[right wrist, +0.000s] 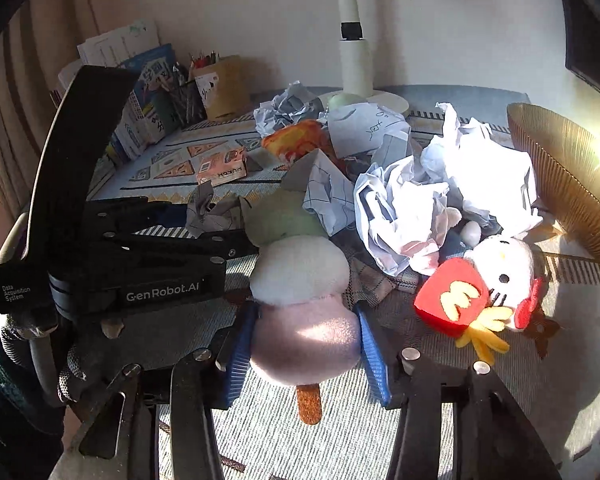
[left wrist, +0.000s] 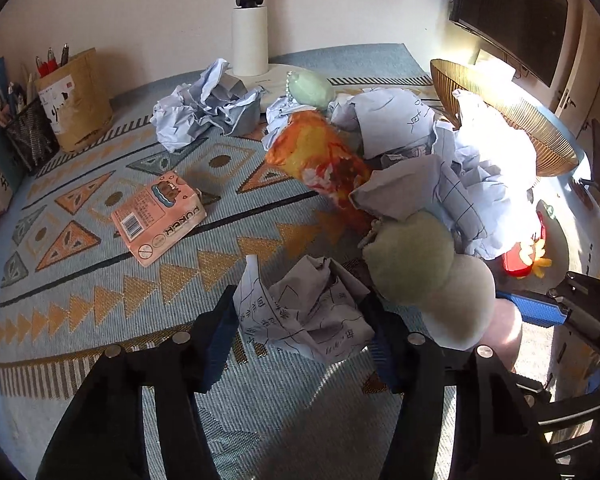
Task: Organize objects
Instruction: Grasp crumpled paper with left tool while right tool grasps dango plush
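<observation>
Patterned tablecloth [right wrist: 380, 420], dango plush [right wrist: 304, 300] lengthwise away, stick nearest, between unclenched right gripper [right wrist: 306, 354]; left gripper [left wrist: 304, 336] loosely flanking crumpled paper [left wrist: 312, 312].

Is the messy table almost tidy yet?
Not nearly. Nothing looks put away yet. The left gripper has its fingers around a crumpled paper ball, and the right gripper brackets the pink end of a dango plush, though a firm squeeze isn't clear. Still left: more crumpled paper, an orange snack bag, a Hello Kitty toy and a card box.
</observation>
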Tool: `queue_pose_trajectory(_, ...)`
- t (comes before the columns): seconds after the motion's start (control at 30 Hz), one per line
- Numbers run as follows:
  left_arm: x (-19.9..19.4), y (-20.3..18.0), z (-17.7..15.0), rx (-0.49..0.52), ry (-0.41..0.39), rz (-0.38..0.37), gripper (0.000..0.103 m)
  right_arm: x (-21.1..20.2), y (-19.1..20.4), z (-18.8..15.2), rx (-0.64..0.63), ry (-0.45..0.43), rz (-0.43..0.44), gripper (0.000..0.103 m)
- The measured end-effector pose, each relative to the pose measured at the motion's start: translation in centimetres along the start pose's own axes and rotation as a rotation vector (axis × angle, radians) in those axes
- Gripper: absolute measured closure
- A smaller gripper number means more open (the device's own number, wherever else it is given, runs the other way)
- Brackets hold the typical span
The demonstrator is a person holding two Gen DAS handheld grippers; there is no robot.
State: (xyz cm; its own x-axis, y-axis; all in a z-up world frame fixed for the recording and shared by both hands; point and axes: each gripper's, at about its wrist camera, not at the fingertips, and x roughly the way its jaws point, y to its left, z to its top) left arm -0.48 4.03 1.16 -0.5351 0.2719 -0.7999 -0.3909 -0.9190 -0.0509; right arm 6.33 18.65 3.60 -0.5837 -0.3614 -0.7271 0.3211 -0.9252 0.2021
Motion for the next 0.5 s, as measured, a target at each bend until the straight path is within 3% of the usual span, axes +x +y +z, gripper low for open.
queue_pose_trajectory(0.17, -3.7, 1.8, -2.0, -0.155, -0.051, -0.035, 0.048, -2.6, 0.7, -0.1, -0.007, -0.021, 0.038, 0.055)
queue_pose_trajectory(0.3, -6.6, 3.0, -4.6, -0.292, -0.093, -0.050, 0.048, -1.4, 1.8, -2.2, 0.002, 0.061, 0.065, 0.055)
queue_pose_trajectory(0.4, -6.5, 3.7, -5.4, -0.372, -0.091, -0.103, 0.048, -0.5, 2.3, -3.7, 0.015, 0.103, 0.067, 0.053)
queue_pose_trajectory(0.43, -6.3, 3.7, -5.3, -0.377, -0.099, -0.089, 0.048, -0.7, 2.4, -3.8, 0.015, 0.091, 0.062, 0.050)
queue_pose_trajectory(0.5, -5.9, 3.7, -5.0, -0.371, -0.123, -0.049, 0.048, -1.0, 2.5, -3.8, 0.018, 0.078, 0.092, 0.031)
